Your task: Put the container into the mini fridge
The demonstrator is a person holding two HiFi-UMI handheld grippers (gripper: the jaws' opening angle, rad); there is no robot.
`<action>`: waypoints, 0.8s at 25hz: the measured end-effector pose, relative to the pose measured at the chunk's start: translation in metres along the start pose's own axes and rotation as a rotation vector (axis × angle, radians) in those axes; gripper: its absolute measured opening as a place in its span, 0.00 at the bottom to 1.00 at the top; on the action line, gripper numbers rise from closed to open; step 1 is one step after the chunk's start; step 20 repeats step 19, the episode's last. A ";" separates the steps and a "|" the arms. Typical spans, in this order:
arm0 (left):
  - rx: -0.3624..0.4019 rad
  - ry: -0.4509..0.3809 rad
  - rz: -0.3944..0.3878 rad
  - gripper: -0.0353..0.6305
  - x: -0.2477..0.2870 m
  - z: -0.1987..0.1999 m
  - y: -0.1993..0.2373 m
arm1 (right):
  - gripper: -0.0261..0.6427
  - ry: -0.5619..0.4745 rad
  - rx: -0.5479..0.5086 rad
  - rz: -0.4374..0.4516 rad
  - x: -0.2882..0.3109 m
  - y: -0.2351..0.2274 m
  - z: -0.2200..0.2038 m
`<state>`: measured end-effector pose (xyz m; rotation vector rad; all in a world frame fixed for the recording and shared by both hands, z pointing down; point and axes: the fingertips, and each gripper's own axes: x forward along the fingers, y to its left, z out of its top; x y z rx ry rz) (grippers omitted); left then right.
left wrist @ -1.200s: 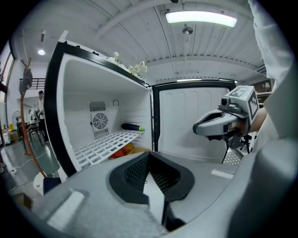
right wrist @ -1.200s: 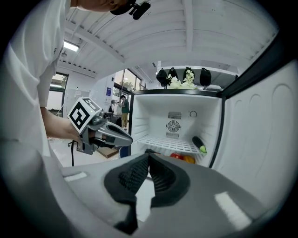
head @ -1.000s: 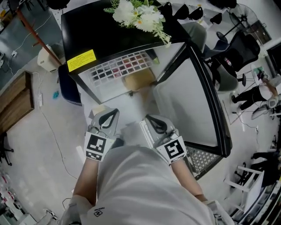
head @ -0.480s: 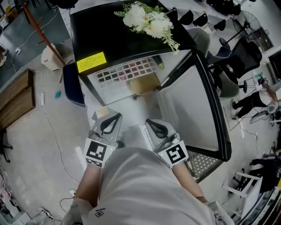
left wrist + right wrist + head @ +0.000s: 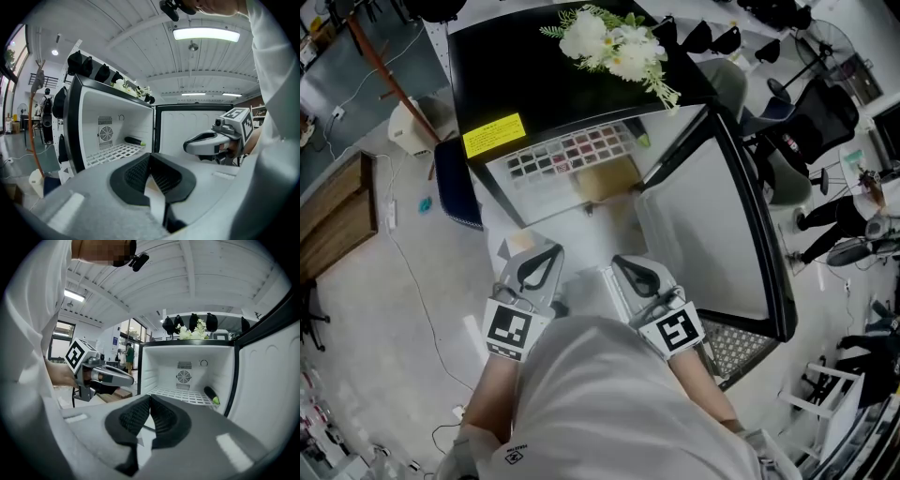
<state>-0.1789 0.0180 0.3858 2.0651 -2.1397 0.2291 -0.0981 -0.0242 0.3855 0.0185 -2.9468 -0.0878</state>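
Both shut, empty, left tongs (image 5: 544,251) and right tongs (image 5: 622,263) face mini fridge (image 5: 534,80) under flowers (image 5: 614,42)

The grey, black-padded left gripper (image 5: 547,251) sits at 9 o'clock of the matching right gripper (image 5: 621,262), both held close to the torso, jaws closed on nothing, tips aimed toward 12 o'clock.

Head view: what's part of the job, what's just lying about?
Job: mini fridge, its open door, left claw and right claw, both shut and empty.
Lying about: flowers on the fridge, floor cable, wooden cabinet, office chair.
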 end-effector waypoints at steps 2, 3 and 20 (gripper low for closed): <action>0.004 0.006 0.000 0.07 0.002 -0.002 -0.002 | 0.04 0.001 0.005 -0.005 -0.002 -0.002 -0.002; 0.005 0.010 -0.001 0.07 0.003 -0.004 -0.003 | 0.04 0.000 0.006 -0.006 -0.003 -0.003 -0.003; 0.034 0.055 -0.007 0.07 0.008 -0.014 -0.005 | 0.04 0.028 -0.021 -0.012 -0.002 -0.004 -0.012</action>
